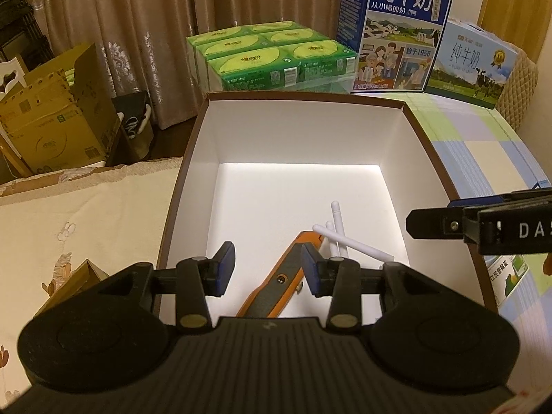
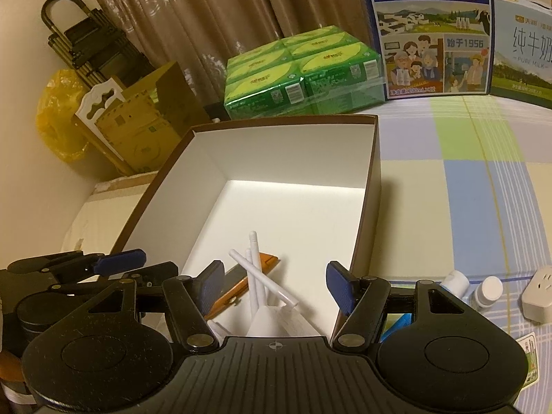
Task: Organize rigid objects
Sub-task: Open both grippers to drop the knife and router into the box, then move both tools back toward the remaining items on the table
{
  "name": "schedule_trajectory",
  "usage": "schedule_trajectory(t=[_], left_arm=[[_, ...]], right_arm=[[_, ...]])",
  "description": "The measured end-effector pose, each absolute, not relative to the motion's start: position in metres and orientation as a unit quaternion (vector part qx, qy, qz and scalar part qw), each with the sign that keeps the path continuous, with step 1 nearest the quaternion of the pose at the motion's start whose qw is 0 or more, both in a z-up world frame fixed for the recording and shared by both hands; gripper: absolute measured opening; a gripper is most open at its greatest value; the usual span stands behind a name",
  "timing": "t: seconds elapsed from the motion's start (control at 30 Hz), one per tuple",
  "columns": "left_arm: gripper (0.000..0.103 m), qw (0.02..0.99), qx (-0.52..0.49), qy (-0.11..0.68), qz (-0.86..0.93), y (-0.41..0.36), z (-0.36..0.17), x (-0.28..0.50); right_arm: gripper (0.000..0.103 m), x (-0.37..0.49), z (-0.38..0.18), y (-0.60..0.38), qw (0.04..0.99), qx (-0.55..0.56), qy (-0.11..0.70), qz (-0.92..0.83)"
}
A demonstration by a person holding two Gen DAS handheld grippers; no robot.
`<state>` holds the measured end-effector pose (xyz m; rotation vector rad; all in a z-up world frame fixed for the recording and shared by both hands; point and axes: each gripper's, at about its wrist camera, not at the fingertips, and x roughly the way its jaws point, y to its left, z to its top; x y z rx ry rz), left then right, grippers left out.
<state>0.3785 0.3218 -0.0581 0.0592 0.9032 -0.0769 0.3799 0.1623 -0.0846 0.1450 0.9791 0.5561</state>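
A brown box with a white inside point(image 1: 303, 131) point(image 2: 276, 158) stands open on the bed. In it lie an orange and grey utility knife point(image 1: 279, 276) point(image 2: 238, 283) and a white router with antennas point(image 1: 345, 238) point(image 2: 262, 283). My left gripper point(image 1: 267, 265) is open and empty, over the box's near edge above the knife. My right gripper point(image 2: 276, 283) is open and empty, above the router at the box's near right corner. The right gripper also shows at the right edge of the left wrist view point(image 1: 483, 227).
Green tissue packs point(image 1: 272, 55) and two milk cartons point(image 1: 396, 31) point(image 1: 472, 62) stand behind the box. Two small white bottles point(image 2: 483, 291) and a white power plug point(image 2: 538, 296) lie on the checked sheet to the right. Cardboard boxes point(image 1: 51, 124) stand at the left.
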Motion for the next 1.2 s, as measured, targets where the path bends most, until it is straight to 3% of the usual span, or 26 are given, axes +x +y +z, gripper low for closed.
schedule_trajectory(t=[0.33,0.8,1.2], left_arm=[[0.039,0.901,0.026,0.432,-0.029,0.317,-0.047,0.361],[0.061,0.912,0.019,0.407,-0.041,0.283,-0.019,0.307],[0.068,0.913,0.019,0.4,-0.071,0.213,-0.01,0.271]], right_arm=[[0.062,0.363,-0.073,0.15,0.845,0.077,0.452,0.275],[0.062,0.311,-0.055,0.074,0.858,0.101,0.424,0.271],[0.062,0.275,-0.057,-0.009,0.861,0.117,0.43,0.244]])
